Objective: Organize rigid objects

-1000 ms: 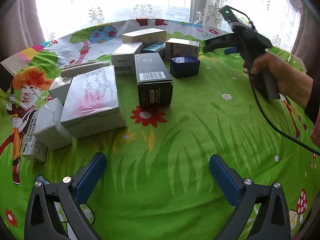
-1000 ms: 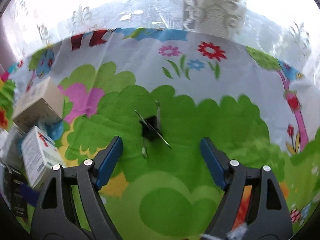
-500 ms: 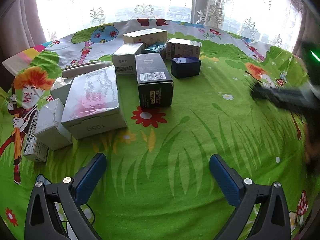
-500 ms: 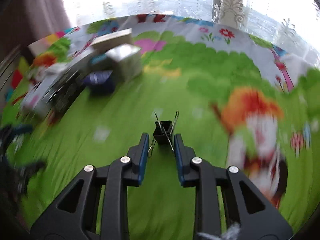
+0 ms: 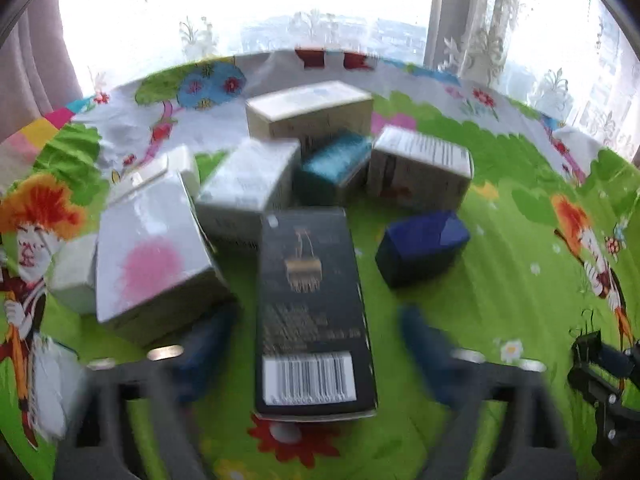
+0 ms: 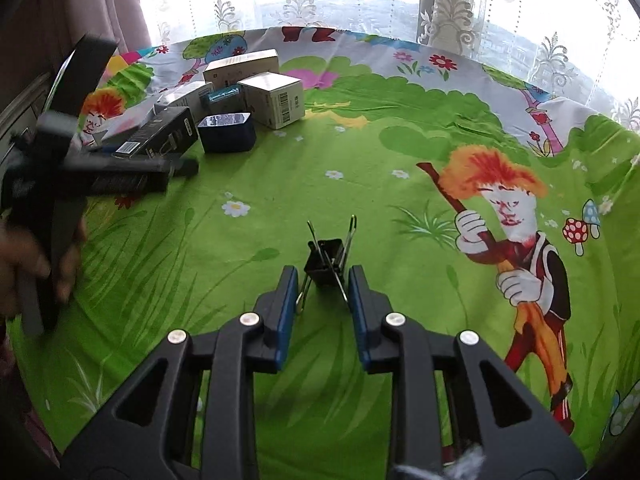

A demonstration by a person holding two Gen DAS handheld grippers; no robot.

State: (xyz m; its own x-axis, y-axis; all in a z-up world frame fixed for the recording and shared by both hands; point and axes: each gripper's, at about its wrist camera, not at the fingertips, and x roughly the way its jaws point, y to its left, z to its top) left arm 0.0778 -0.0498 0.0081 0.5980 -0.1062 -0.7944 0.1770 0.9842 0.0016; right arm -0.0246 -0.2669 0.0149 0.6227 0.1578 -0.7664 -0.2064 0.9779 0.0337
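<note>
While right gripper clamps binder clip, black box between closing left gripper fingers.

right tongs clamping binder clip, green cloth

The right gripper points forward and down, its two blue-padded fingers drawn in close together and pinched on the wire handles of a small black binder clip, which sits between the tips. The left gripper also tilts downward; its fingers have just been closing and are blurred, standing on either side of a black carton with a gap showing on both sides, so the pads are not pressing it. From the right wrist view the left gripper shows at the far left, gripped by the person's left hand around its handle.
</note>
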